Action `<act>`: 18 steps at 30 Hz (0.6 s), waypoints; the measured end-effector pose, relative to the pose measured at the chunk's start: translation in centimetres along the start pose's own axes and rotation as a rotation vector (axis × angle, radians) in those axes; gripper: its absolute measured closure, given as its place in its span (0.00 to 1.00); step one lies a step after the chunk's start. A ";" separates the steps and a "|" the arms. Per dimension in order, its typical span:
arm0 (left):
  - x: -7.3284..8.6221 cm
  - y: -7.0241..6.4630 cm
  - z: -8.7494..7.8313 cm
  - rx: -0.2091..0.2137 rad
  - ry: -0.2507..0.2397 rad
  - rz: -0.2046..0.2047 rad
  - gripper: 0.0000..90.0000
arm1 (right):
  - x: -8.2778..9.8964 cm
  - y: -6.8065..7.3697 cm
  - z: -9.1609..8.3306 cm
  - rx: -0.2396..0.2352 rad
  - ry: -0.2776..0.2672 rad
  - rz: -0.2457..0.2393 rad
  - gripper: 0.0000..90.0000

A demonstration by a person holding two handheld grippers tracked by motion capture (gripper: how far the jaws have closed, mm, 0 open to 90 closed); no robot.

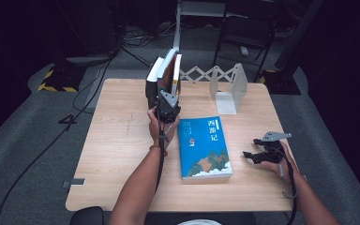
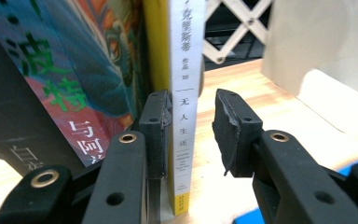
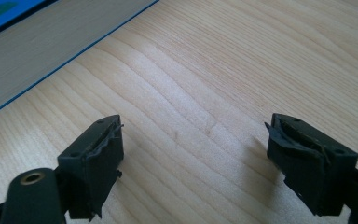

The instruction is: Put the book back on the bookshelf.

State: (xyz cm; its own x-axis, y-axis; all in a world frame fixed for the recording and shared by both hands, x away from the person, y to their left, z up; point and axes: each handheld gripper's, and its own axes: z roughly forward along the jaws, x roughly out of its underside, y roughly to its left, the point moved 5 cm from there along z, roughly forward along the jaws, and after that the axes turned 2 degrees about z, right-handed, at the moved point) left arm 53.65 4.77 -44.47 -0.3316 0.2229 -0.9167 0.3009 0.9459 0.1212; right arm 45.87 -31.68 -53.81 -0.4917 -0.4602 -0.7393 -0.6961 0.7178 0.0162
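Books (image 1: 164, 77): upright row at table's (image 1: 122, 140) far edge, left of the white bookend (image 1: 228, 89), which stands apart, so they lean.
Right gripper (image 3: 193, 163): nearest, resting well right of the row, jaws wide, empty.
Blue book (image 1: 204, 147): flat, just before the row, likely shelved next.
Left gripper (image 2: 191, 126): jaws slack around white spine (image 2: 184, 93), one pad touching, other apart; grip released.

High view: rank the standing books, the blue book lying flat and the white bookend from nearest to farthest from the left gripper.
Measured from the left gripper:
1. Standing books, right at its jaws, at the table's far edge.
2. Blue book, lying flat just to its right, nearer the person.
3. White bookend, farther right, at the far edge.
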 end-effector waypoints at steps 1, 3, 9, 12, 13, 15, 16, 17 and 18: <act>0.0 0.1 -0.2 0.011 0.003 0.009 0.72 | 0.0 0.0 0.0 0.000 0.000 0.000 0.21; -0.1 0.3 -0.7 0.042 0.001 0.020 0.72 | 0.0 0.0 0.0 0.000 0.000 0.000 0.21; 0.1 0.4 -2.4 0.128 0.019 0.109 0.68 | 0.0 0.0 0.0 0.002 -0.001 0.002 0.21; 0.7 0.6 -3.4 0.159 0.033 0.153 0.65 | 0.0 0.0 0.0 0.002 -0.001 0.002 0.21; 1.0 0.8 -3.7 0.169 0.044 0.169 0.64 | 0.0 0.0 0.0 0.002 -0.001 0.002 0.21; 1.6 1.0 -4.2 0.190 0.062 0.185 0.61 | 0.0 0.0 0.0 0.002 -0.001 0.003 0.21; 2.0 1.2 -4.4 0.203 0.074 0.191 0.59 | 0.0 0.0 0.0 0.002 -0.001 0.003 0.21; 2.3 1.3 -4.6 0.212 0.080 0.197 0.58 | 0.0 0.0 0.0 0.003 -0.001 0.004 0.21; 2.7 1.5 -4.8 0.216 0.089 0.209 0.57 | 0.0 0.0 0.0 0.003 -0.001 0.004 0.21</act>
State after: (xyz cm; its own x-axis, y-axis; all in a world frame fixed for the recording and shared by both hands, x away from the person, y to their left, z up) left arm 48.89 7.92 -44.92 -0.3162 0.4361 -0.8425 0.5509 0.8074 0.2112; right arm 45.84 -31.67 -53.82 -0.4938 -0.4569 -0.7399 -0.6926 0.7212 0.0168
